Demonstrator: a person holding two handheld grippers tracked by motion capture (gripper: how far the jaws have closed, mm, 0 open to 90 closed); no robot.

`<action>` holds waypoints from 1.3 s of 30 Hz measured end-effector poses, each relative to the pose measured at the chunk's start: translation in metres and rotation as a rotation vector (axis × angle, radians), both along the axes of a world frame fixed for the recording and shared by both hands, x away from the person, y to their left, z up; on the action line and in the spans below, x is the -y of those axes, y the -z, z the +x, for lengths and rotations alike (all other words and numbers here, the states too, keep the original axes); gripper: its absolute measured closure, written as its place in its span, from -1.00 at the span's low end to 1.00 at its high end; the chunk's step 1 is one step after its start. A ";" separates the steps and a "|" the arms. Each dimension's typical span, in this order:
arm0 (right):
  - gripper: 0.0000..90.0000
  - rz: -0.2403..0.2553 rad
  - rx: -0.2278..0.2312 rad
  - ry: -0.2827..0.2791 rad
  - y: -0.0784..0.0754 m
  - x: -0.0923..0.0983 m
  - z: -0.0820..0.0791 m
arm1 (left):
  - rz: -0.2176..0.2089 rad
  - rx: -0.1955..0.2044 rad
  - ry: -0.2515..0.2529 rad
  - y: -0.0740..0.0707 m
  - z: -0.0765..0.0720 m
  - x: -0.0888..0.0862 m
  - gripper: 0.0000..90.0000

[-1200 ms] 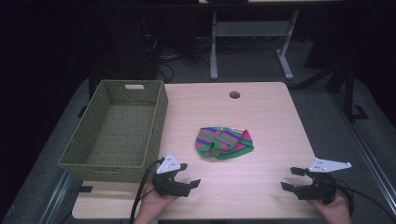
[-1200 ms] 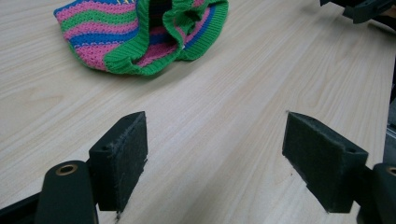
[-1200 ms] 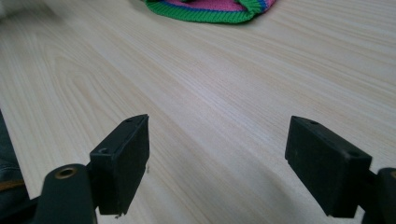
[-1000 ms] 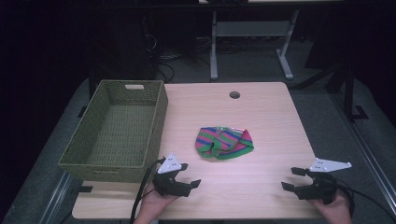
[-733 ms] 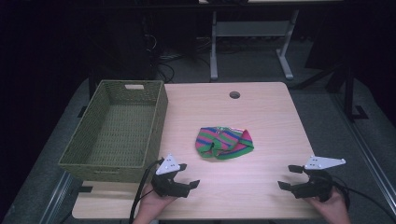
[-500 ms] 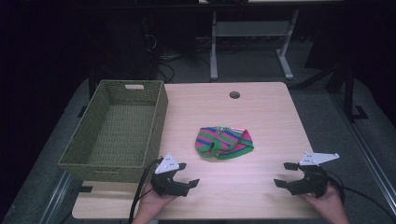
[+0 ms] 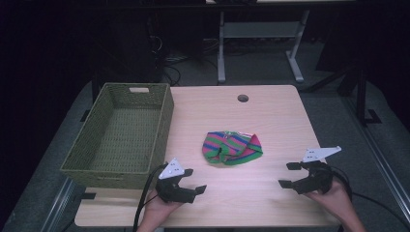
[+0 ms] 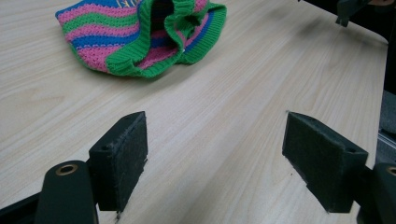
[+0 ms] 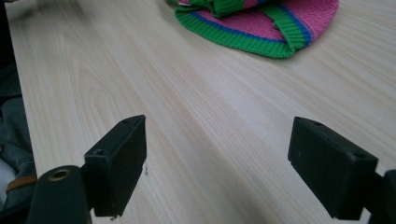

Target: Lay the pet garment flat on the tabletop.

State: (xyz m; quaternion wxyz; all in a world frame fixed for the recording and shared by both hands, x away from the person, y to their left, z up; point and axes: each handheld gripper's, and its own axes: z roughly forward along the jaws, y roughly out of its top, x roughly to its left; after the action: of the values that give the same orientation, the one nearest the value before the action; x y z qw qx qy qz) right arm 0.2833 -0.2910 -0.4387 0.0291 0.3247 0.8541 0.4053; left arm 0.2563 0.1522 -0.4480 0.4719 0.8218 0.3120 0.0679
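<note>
The right tool (image 7: 291,175) had edged left toward the hat (image 7: 232,148), both it and the left tool (image 7: 190,181) gaping wide over the bench (image 7: 270,111).

The right gripper (image 7: 289,175) has shifted leftward and slightly forward along the table's (image 7: 270,121) near edge, from the right corner toward the striped knitted cap (image 7: 232,148). Its grey plate, earlier beyond the table's right side, now lies over the edge. Its jaws stand wide apart, pointing left toward the cap.
</note>
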 end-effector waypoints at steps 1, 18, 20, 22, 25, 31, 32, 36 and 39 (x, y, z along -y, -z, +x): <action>-0.58 -0.004 -0.003 -0.008 -0.002 -0.002 0.002 | 0.001 0.000 0.002 0.000 0.000 0.000 -0.51; -0.61 -0.038 -0.013 -0.096 -0.022 -0.029 0.037 | 0.001 0.000 -0.004 0.001 0.001 -0.001 -0.51; -0.61 -0.051 -0.016 -0.112 -0.026 -0.036 0.044 | 0.010 0.000 -0.001 0.002 0.002 -0.001 -0.51; -0.61 -0.063 -0.015 -0.125 -0.028 -0.042 0.050 | 0.012 0.001 0.000 0.002 0.002 -0.001 -0.51; -0.61 -0.071 -0.014 -0.139 -0.032 -0.051 0.058 | 0.009 0.007 -0.003 0.001 0.002 -0.002 -0.51; -0.60 -0.112 -0.033 -0.162 -0.038 -0.069 0.073 | 0.003 0.003 -0.002 0.000 0.001 -0.002 -0.51; -0.60 -0.112 -0.033 -0.162 -0.038 -0.069 0.073 | 0.003 0.003 -0.002 0.000 0.001 -0.002 -0.51; -0.60 -0.121 -0.035 -0.172 -0.043 -0.079 0.083 | 0.001 0.000 0.001 0.000 0.001 -0.002 -0.51; -0.60 -0.130 -0.031 -0.184 -0.047 -0.088 0.092 | -0.003 0.002 0.000 0.000 0.001 -0.003 -0.51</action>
State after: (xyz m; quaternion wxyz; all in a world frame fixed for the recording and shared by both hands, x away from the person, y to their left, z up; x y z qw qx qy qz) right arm 0.3754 -0.2035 -0.3919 -0.0002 0.2488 0.9051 0.3449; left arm 0.2576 0.1549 -0.4477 0.4733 0.8210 0.3117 0.0685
